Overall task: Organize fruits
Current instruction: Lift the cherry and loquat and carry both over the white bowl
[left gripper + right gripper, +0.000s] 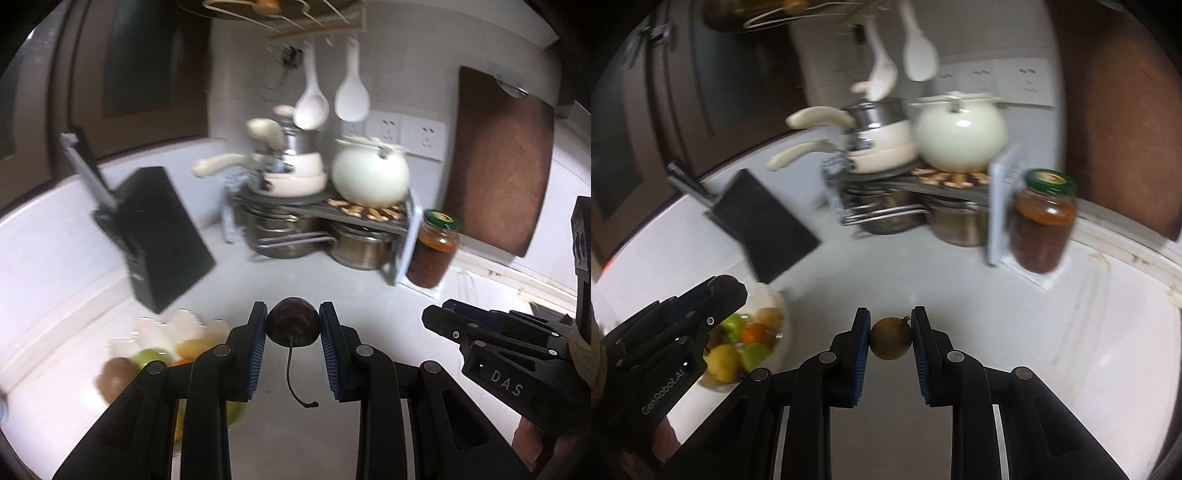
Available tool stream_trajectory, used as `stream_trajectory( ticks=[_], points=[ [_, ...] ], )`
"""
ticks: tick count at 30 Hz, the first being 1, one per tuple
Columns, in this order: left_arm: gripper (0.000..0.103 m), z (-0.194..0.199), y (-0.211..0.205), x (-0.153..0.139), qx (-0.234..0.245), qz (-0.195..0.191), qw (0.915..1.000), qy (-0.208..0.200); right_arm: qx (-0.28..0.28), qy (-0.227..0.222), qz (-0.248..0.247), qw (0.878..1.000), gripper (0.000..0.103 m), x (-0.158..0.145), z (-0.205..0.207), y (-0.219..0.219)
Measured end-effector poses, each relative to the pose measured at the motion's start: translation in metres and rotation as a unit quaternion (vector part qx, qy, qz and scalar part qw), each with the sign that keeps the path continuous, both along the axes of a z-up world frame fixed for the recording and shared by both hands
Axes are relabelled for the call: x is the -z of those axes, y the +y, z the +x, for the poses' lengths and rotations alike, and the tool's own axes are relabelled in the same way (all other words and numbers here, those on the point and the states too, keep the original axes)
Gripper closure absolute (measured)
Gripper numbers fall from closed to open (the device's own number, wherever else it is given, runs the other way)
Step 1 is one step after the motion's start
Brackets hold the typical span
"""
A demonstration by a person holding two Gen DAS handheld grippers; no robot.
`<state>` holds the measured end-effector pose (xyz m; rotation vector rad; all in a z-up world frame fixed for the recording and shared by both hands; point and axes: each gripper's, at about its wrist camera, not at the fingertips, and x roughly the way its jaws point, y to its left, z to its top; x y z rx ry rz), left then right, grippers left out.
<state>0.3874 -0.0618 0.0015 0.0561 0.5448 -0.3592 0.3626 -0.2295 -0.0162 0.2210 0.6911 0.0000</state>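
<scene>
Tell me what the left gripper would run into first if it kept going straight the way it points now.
Probably the bare white countertop. The left gripper, shut on a dark cherry, points down over open counter. Farther along stands the pot rack, but depth is hard to judge in this blurred fisheye view.

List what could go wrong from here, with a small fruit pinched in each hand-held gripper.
1. The left hand-held gripper holds the dark cherry only at its pad tips; being round, it could slip out and roll across the counter.
2. The right hand-held gripper pinches the small brown fruit just as narrowly; squeezing harder may bruise it.
3. The bowl of fruit looks heaped, so anything added might roll off.
</scene>
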Motion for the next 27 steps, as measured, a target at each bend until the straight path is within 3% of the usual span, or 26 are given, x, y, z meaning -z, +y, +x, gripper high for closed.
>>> stream_trajectory(
  ticks=[15,27],
  points=[
    [0.074,-0.011,0.081,0.002,-0.093,0.022,0.9954,0.000,-0.130,-0.033,-0.019,0.991,0.079,-0.012,0.033,0.088],
    [0.074,0.007,0.110,0.029,-0.100,0.026,0.9938,0.040,-0.211,-0.001,-0.013,0.977,0.079,0.017,0.066,0.131]
  ],
)
